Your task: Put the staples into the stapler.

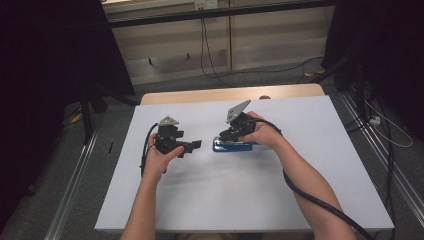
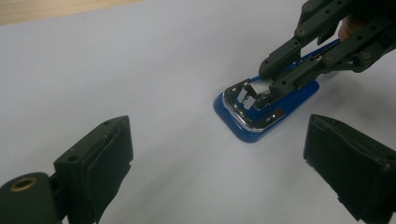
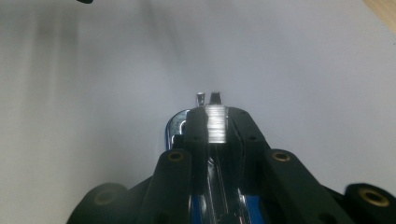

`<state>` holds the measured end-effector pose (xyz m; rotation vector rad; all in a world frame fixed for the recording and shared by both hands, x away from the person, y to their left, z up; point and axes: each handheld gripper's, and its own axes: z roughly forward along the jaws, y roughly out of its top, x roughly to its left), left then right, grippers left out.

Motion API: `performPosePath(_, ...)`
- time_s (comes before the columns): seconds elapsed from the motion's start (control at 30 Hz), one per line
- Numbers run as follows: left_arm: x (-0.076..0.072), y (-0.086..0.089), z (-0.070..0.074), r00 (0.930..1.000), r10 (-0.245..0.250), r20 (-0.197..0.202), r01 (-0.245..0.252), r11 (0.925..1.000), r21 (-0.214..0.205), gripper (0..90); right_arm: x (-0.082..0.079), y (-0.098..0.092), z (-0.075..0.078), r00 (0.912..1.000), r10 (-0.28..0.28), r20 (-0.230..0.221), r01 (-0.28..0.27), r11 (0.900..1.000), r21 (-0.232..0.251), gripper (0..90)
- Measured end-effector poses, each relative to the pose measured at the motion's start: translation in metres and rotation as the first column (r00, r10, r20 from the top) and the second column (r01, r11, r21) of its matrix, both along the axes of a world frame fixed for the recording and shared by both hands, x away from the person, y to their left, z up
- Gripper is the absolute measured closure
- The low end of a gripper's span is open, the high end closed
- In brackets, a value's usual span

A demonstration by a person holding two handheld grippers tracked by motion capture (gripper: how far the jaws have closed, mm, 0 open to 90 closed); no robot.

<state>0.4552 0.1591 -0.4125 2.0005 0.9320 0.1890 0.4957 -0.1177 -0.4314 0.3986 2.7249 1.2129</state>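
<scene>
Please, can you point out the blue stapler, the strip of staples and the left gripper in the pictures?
blue stapler (image 2: pixel 252 133): left gripper view, on its blue base at the near end.
strip of staples (image 3: pixel 215 122): right gripper view, on its silver top between the jaws.
left gripper (image 1: pixel 196 144): high view, at its jaw tips.

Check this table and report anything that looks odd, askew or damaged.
One thing stands out: the blue stapler lies opened on the white sheet, its metal channel bare. The right gripper pinches a silvery strip of staples over it. The left gripper is open and apart. No damage shows.
</scene>
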Motion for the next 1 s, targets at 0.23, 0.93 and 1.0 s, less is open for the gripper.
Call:
performPosePath(0.23,0.0001,-0.0001,-0.0001,1.0,0.0,0.0,0.0,1.0,0.001,8.3,0.0008,0.0002,0.0001,0.9999,0.011,0.005,-0.011,0.9999,-0.002,79.5)
performPosePath(0.93,0.0006,0.0002,-0.0004,1.0,-0.003,0.003,0.003,0.9999,0.01,8.3,-0.0008,-0.0017,0.0035,1.0,0.006,0.005,-0.006,1.0,-0.003,79.5)
performPosePath(1.0,0.0008,0.0006,-0.0003,1.0,-0.004,0.001,0.004,0.9999,0.011,8.3,-0.0009,-0.0024,0.0034,1.0,0.004,0.005,-0.004,1.0,0.002,79.5)
